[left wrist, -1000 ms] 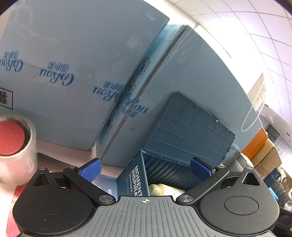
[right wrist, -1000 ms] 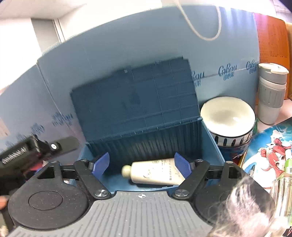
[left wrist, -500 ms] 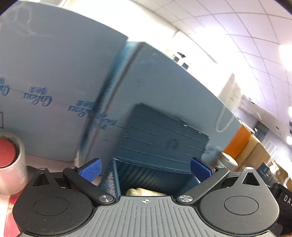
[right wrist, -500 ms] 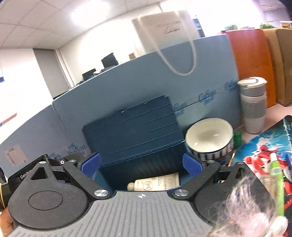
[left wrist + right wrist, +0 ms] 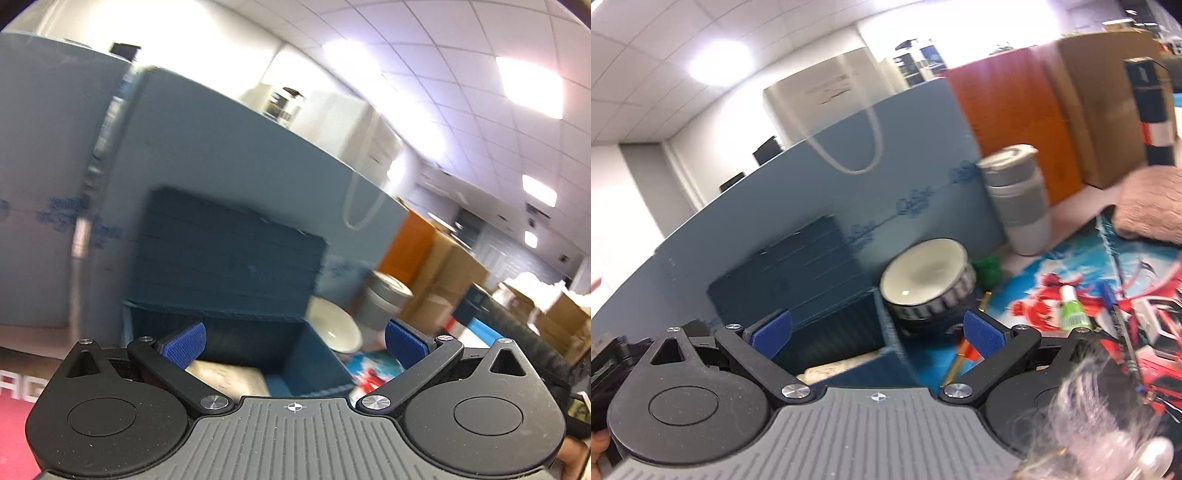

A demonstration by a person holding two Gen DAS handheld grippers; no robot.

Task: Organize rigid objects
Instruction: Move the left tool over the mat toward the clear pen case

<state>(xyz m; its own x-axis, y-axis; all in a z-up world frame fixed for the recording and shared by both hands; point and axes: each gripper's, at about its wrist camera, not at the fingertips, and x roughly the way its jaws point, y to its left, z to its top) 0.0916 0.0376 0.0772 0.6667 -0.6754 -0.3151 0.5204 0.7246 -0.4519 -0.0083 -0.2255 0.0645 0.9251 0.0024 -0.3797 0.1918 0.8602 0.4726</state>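
Observation:
A dark blue storage box (image 5: 229,328) with its lid raised stands against the blue partition; a cream tube (image 5: 225,376) lies inside. It also shows in the right wrist view (image 5: 849,328) with the tube (image 5: 834,369). My left gripper (image 5: 293,341) is open and empty, above the box's near side. My right gripper (image 5: 877,332) is open and empty, over the box's right wall. A white bowl (image 5: 923,277) sits right of the box. Pens (image 5: 1112,314), a green-capped tube (image 5: 1071,306) and a pencil (image 5: 960,354) lie on the printed mat (image 5: 1052,295).
A grey lidded cup (image 5: 1015,199) stands by the partition (image 5: 886,192). A small green object (image 5: 988,269) sits behind the bowl. A person's hand (image 5: 1148,206) rests at the mat's far right. Cardboard and orange boxes (image 5: 1071,110) stand behind. A red mat (image 5: 14,435) lies at the left.
Both grippers have risen and swung to the right. The tape roll has left the left view; bowl, cup and mat items have come into both views. Both stay open.

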